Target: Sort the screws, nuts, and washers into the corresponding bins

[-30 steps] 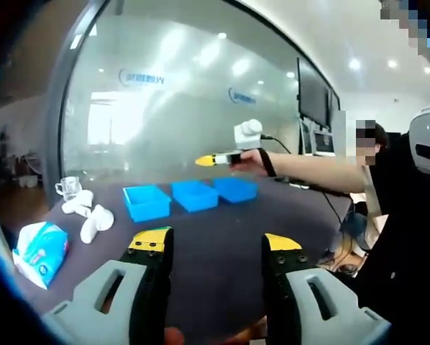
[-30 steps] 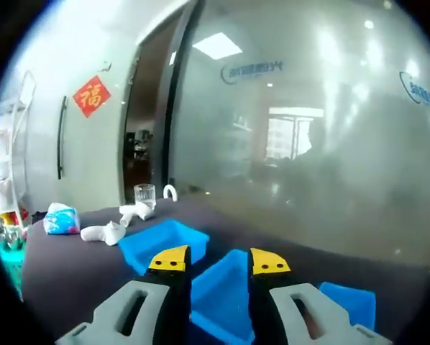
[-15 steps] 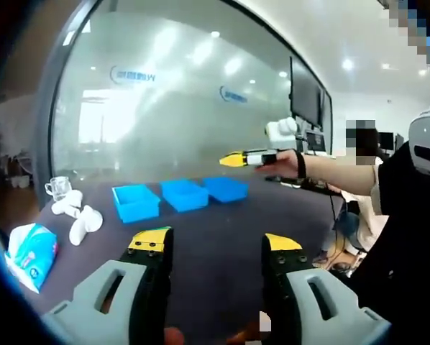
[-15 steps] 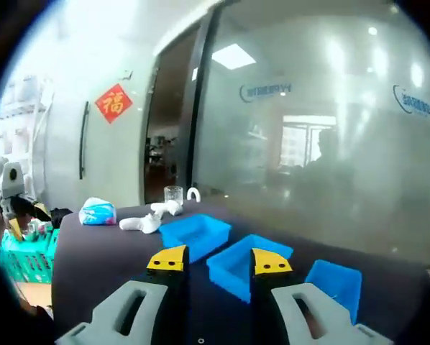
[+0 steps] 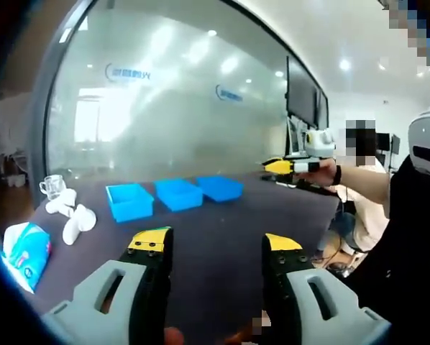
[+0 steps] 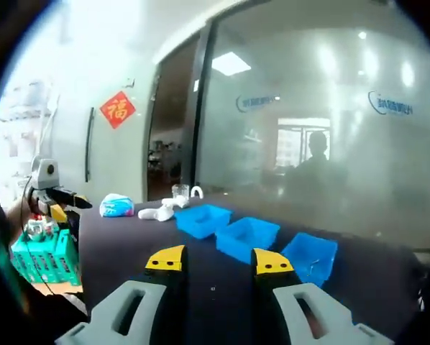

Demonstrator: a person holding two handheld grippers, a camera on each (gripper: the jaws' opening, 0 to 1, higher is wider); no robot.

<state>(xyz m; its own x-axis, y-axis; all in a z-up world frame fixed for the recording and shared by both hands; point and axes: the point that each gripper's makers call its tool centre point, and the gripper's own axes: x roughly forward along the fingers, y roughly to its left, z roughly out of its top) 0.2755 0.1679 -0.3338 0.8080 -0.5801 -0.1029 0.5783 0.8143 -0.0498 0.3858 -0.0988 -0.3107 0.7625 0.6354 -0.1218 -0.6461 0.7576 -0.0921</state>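
Three blue bins (image 5: 177, 194) stand in a row on the dark table (image 5: 215, 215), well beyond my left gripper (image 5: 215, 243). Its jaws are open with nothing between them. A hand holds my right gripper (image 5: 278, 167) in the air at the right, past the end of the row. In the right gripper view the same bins (image 6: 247, 237) run from left to right ahead of my right gripper (image 6: 219, 260), which is open and holds nothing. The left gripper (image 6: 57, 205) shows at the far left. A tiny pale speck (image 6: 213, 289) lies on the table between the right jaws.
A tissue pack (image 5: 24, 248), white objects (image 5: 75, 215) and a glass cup (image 5: 53, 187) sit at the table's left end. A frosted glass wall (image 5: 165, 108) stands behind the table. A green basket (image 6: 46, 259) is beside the table, and a person (image 5: 409, 215) is at the right.
My right gripper has drawn back from above the bins toward the right; the bins look farther off in its view. The left gripper is still open; its view has shifted a little.
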